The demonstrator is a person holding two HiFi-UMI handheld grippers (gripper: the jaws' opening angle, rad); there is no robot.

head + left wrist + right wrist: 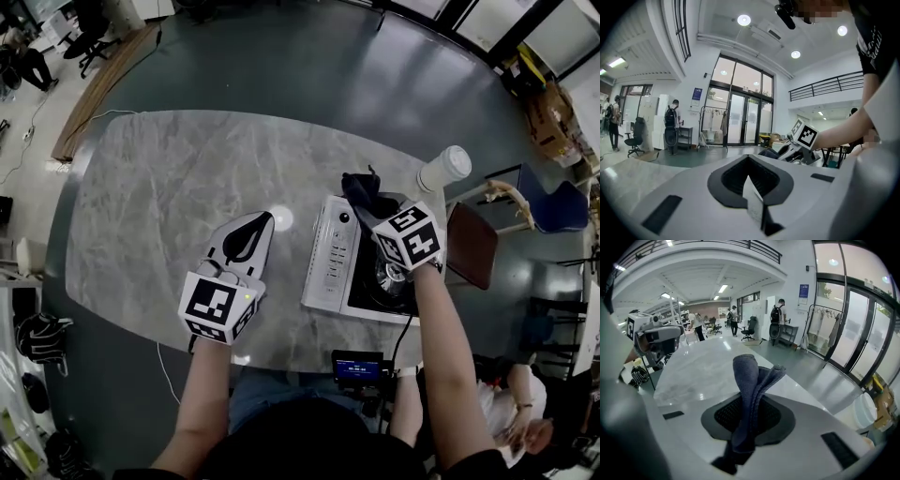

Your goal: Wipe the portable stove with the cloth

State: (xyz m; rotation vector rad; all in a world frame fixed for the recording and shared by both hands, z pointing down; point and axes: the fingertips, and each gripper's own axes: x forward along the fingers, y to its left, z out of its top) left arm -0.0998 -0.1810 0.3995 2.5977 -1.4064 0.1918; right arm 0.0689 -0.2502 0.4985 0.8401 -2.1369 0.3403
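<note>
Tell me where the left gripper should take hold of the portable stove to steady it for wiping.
Probably best to take the portable stove by its silver control-panel edge, coming from the left across the table. That long, straight side faces the left gripper, which is shut and empty, so open it first. The right gripper holds the cloth over the stove's far end.

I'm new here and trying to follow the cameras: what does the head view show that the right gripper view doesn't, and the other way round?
Only the head view shows the stove, with the right gripper above it. Only the right gripper view shows the jaws shut on the cloth, plus glass doors and people far behind. Both show the cloth, the table, the left gripper and a white cup.
</note>
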